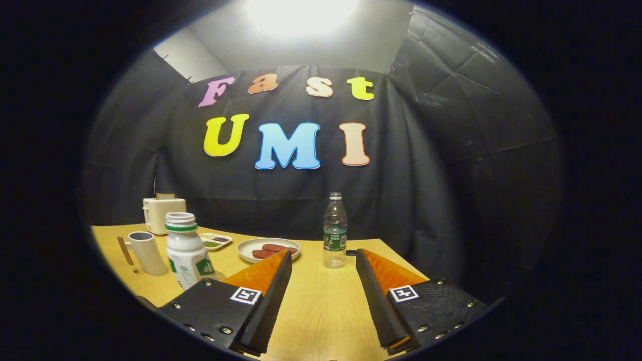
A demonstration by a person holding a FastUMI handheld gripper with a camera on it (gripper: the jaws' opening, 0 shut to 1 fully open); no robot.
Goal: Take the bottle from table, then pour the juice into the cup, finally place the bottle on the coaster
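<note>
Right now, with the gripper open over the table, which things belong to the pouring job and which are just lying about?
Job:
- juice bottle, white, uncapped, beside the left finger
- cup, left of it
- gripper, open, holding nothing
- coaster: I cannot make one out for certain

Lying about:
- water bottle, beyond the fingers
- plate of food
- toaster
- small tray

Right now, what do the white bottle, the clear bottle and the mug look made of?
White bottle: opaque matte plastic, probably, with a printed label. Clear bottle: thin see-through plastic. Mug: matte white, maybe ceramic; handle looks wooden. Gripper open, holding nothing.
</note>
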